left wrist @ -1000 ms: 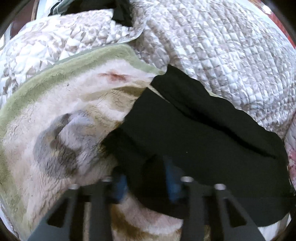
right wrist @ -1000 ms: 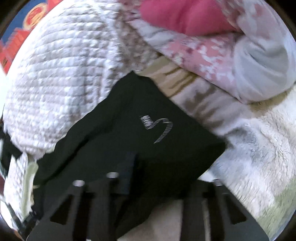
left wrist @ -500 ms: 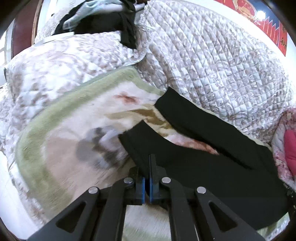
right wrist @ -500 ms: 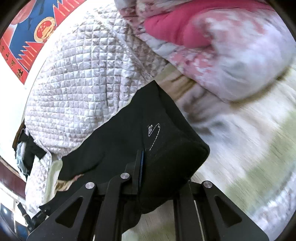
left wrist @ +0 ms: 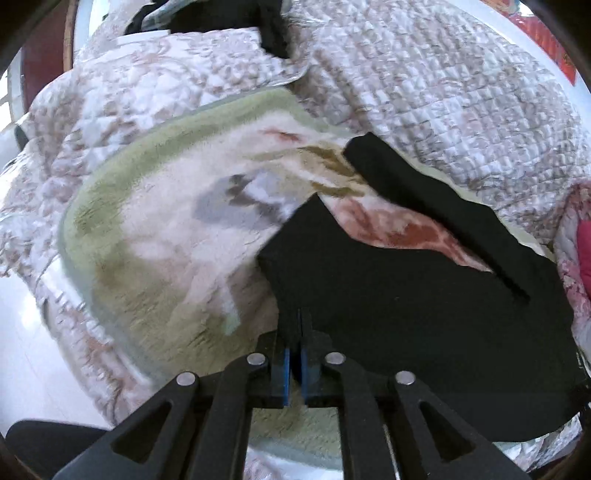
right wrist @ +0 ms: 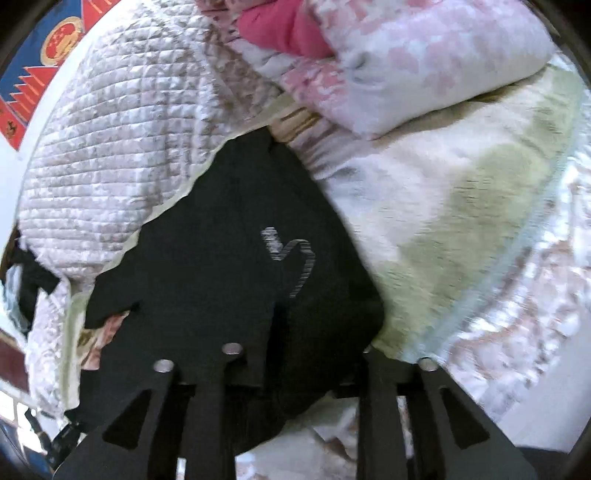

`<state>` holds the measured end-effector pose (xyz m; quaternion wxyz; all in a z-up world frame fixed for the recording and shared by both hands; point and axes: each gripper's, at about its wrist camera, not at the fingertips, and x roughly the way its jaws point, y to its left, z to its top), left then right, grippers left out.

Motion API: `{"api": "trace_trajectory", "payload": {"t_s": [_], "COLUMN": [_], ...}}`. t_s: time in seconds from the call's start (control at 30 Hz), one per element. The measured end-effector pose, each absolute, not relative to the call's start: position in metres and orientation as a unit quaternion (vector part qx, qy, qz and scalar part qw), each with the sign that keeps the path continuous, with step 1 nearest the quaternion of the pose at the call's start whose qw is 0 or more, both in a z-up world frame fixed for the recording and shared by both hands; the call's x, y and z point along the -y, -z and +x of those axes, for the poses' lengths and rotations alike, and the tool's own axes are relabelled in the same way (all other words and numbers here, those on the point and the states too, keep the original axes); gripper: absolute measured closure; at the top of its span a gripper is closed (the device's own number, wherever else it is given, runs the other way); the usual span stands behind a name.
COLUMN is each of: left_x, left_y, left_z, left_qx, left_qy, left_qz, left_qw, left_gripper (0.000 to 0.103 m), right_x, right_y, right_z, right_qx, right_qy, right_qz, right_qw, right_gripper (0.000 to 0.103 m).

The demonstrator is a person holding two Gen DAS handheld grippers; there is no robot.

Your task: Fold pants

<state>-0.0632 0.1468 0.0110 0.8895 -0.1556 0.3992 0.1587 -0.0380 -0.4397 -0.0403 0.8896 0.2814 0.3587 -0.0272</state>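
Black pants lie on a fluffy cream and green blanket. In the left wrist view one leg stretches to the upper left, the other ends near me. My left gripper is shut on the black fabric at that near leg's edge. In the right wrist view the pants show a grey logo. My right gripper has black cloth bunched over and between its fingers; the right finger is hidden under it.
A quilted beige bedspread rises behind the blanket. A pink floral duvet with a red piece lies at the far right. Dark clothes lie at the top. A white floor shows at the left.
Both grippers have closed on the pants and pulled back toward me. The near leg now lies spread apart from the far leg, with blanket showing between them.
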Motion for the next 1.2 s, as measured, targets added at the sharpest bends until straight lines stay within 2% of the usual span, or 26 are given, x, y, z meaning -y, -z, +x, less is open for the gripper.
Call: {"api": "trace_trajectory", "payload": {"t_s": [0.13, 0.23, 0.3, 0.37, 0.47, 0.57, 0.63, 0.73, 0.83, 0.97, 1.2], "left_x": [-0.161, -0.157, -0.146, -0.129, -0.094, -0.074, -0.075, -0.087, -0.087, -0.072, -0.076], "left_y": [-0.021, -0.035, -0.042, -0.044, -0.043, -0.03, -0.014, 0.012, 0.006, -0.008, 0.004], "left_z": [-0.078, -0.074, -0.06, -0.04, -0.008, 0.017, 0.024, 0.033, 0.033, 0.042, 0.062], "left_qx": [-0.381, -0.358, -0.355, -0.363, -0.374, -0.391, -0.406, -0.442, -0.434, -0.421, -0.431], "left_qy": [-0.216, -0.217, -0.177, -0.121, -0.044, -0.023, -0.029, -0.07, -0.08, -0.063, -0.105], "left_qz": [-0.15, -0.132, -0.129, -0.124, -0.093, -0.061, -0.054, -0.052, -0.047, -0.036, 0.004], "left_qw": [0.887, 0.898, 0.909, 0.915, 0.922, 0.918, 0.912, 0.893, 0.896, 0.904, 0.896], "left_gripper": [0.093, 0.092, 0.077, 0.073, 0.073, 0.073, 0.073, 0.072, 0.073, 0.073, 0.073], "right_x": [0.452, 0.444, 0.425, 0.403, 0.367, 0.364, 0.381, 0.407, 0.398, 0.362, 0.327], "right_y": [0.015, -0.009, -0.016, -0.017, -0.007, 0.016, 0.027, 0.027, 0.016, 0.006, 0.025], "right_z": [-0.072, -0.074, -0.057, -0.036, 0.001, 0.033, 0.033, 0.026, 0.023, 0.041, 0.078], "right_qx": [-0.294, -0.257, -0.267, -0.288, -0.329, -0.367, -0.364, -0.356, -0.333, -0.33, -0.38], "right_qy": [0.095, 0.114, 0.078, 0.025, -0.034, -0.002, 0.026, 0.045, 0.064, -0.01, -0.045], "right_qz": [0.269, 0.21, 0.167, 0.136, 0.07, 0.049, 0.055, 0.093, 0.059, 0.032, 0.002], "right_qw": [0.912, 0.937, 0.946, 0.948, 0.941, 0.929, 0.929, 0.929, 0.939, 0.943, 0.924], "right_gripper": [0.062, 0.061, 0.061, 0.061, 0.061, 0.061, 0.064, 0.063, 0.063, 0.061, 0.061]}}
